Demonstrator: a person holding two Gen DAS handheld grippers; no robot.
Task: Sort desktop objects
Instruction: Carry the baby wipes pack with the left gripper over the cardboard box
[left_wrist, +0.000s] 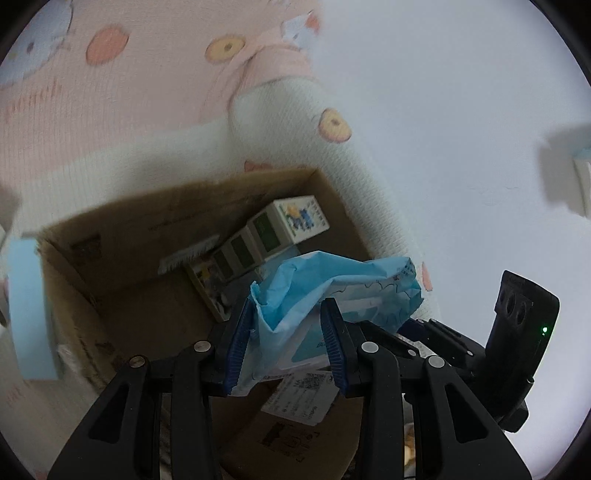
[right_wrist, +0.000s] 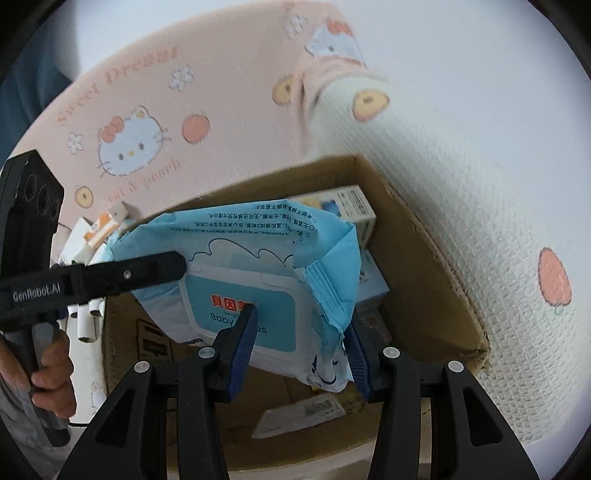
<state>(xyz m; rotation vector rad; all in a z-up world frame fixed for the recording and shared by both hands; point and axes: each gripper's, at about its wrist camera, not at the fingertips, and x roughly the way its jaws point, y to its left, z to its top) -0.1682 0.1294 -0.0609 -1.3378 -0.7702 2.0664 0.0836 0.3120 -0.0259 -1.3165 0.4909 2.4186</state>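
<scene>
A light-blue pack of baby wipes (left_wrist: 332, 280) (right_wrist: 251, 266) hangs over an open cardboard box (left_wrist: 110, 229) (right_wrist: 436, 280). My left gripper (left_wrist: 288, 314) is shut on one crumpled end of the pack. My right gripper (right_wrist: 303, 326) is shut on the other end, one pad on the white lid side. In the right wrist view a black finger (right_wrist: 147, 271) of the left gripper lies across the pack's top. The right gripper's black housing (left_wrist: 517, 332) shows at the lower right of the left wrist view. White-and-green cartons (left_wrist: 280, 225) (right_wrist: 347, 206) lie inside the box.
A pink cartoon-print blanket (right_wrist: 147, 110) lies behind the box, with a white textured cloth (right_wrist: 480, 221) to its right. White tubes (right_wrist: 86, 317) and an orange-and-white packet (right_wrist: 107, 221) sit left of the box. A paper label (left_wrist: 299, 398) lies on the box floor. A person's hand (right_wrist: 51, 376) grips a handle.
</scene>
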